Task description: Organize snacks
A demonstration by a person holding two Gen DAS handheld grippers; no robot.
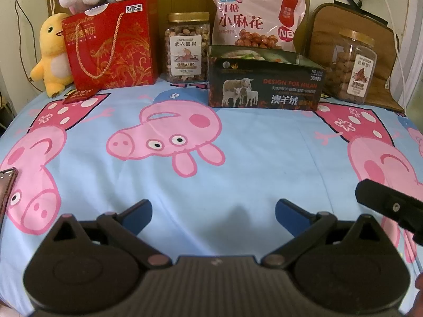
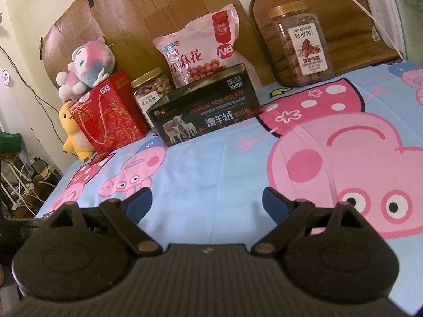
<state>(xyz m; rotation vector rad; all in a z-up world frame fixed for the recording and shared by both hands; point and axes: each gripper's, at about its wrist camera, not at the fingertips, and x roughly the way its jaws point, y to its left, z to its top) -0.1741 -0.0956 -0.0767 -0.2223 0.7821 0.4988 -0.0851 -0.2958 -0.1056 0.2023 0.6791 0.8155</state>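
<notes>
On the blue cartoon-pig bedsheet, your left gripper and right gripper hover with fingers apart, empty. The soft pink crinkly snack bag leans behind the dark open box; probably light and slippery, so pinch its top edge.

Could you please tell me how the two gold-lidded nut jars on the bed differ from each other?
The cashew jar stands between the red gift bag and the dark open box; the pecan jar stands alone at the far right, before a brown cushion. The cashew jar's nuts look paler, the pecan jar's browner. Both are clear, upright, lidded and white-labelled.
</notes>
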